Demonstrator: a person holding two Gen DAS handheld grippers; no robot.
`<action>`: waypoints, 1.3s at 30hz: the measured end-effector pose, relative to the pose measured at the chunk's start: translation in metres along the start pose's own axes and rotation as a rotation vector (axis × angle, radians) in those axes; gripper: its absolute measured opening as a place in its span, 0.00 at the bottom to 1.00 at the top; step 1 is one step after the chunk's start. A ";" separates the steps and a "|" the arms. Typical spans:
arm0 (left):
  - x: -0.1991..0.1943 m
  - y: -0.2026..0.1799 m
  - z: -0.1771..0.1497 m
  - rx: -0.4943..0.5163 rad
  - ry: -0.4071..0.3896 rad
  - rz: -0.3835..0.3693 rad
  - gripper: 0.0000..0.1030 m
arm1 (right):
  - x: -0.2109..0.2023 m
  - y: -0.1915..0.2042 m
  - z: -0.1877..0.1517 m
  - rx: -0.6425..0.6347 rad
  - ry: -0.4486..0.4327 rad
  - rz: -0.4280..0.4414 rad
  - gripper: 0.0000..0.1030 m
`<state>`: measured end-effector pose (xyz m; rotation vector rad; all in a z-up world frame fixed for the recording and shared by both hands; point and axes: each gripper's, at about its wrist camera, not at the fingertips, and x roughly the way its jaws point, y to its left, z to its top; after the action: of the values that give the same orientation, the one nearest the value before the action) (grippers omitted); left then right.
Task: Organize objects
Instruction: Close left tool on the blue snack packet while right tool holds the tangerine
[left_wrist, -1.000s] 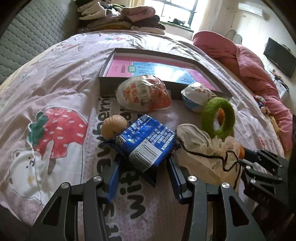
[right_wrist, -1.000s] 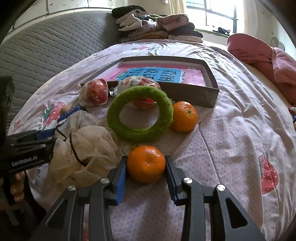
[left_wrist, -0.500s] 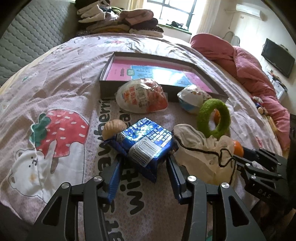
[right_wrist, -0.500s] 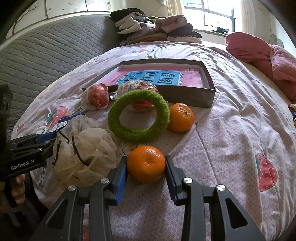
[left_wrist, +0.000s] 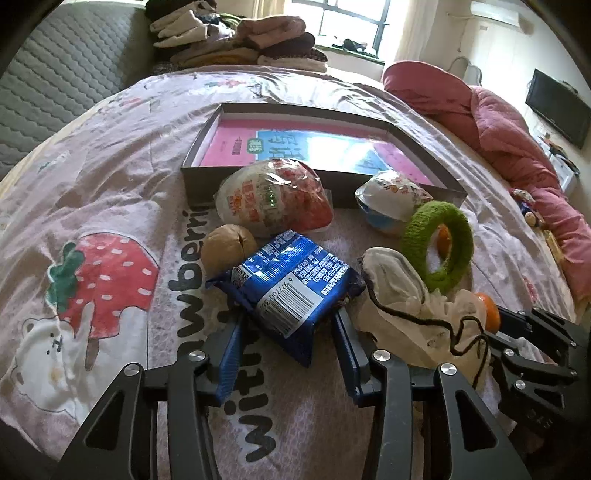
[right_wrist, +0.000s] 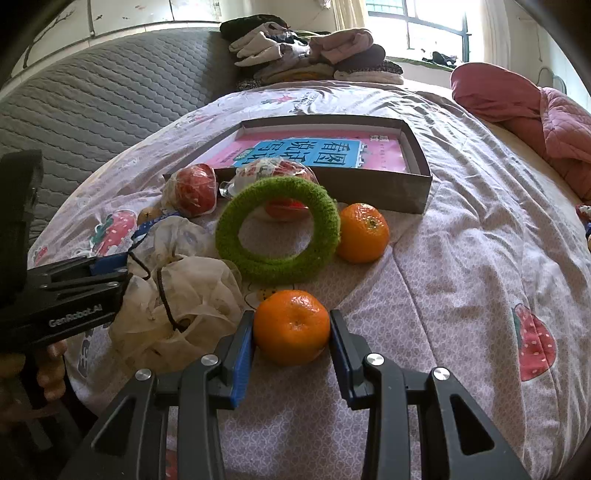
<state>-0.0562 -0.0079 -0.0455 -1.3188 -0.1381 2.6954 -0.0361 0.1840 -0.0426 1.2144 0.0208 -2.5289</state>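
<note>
Gripping a blue packet (left_wrist: 291, 291) between its blue pads, the left gripper (left_wrist: 288, 332) is holding it tilted over the bedspread (left_wrist: 110, 155), and the right gripper (right_wrist: 291, 332) is clamping a mandarin (right_wrist: 291, 326) at its sides. A walnut (left_wrist: 227, 245) is lying just beside the packet's far left corner, and a mesh pouch (left_wrist: 413, 302) is slumping to its right. Beyond the clamped mandarin, a green ring (right_wrist: 277, 229) is leaning on a second mandarin (right_wrist: 364, 232). Two wrapped snacks (left_wrist: 273, 197) (left_wrist: 391, 203) are resting against the near wall of an open box (left_wrist: 199, 184), which is sitting farther up the bed with a pink booklet (right_wrist: 317, 153) lying flat inside.
</note>
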 end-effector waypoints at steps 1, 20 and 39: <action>0.000 0.000 0.001 -0.002 -0.005 -0.003 0.46 | 0.000 0.000 0.000 0.000 0.000 0.000 0.37; -0.004 -0.011 0.008 0.021 -0.033 -0.018 0.42 | -0.009 -0.001 0.004 -0.005 -0.040 -0.023 0.37; -0.020 -0.017 0.015 0.042 -0.070 -0.067 0.05 | -0.012 -0.001 0.009 0.003 -0.058 -0.018 0.37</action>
<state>-0.0545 0.0049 -0.0180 -1.1867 -0.1300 2.6744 -0.0359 0.1872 -0.0277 1.1455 0.0141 -2.5791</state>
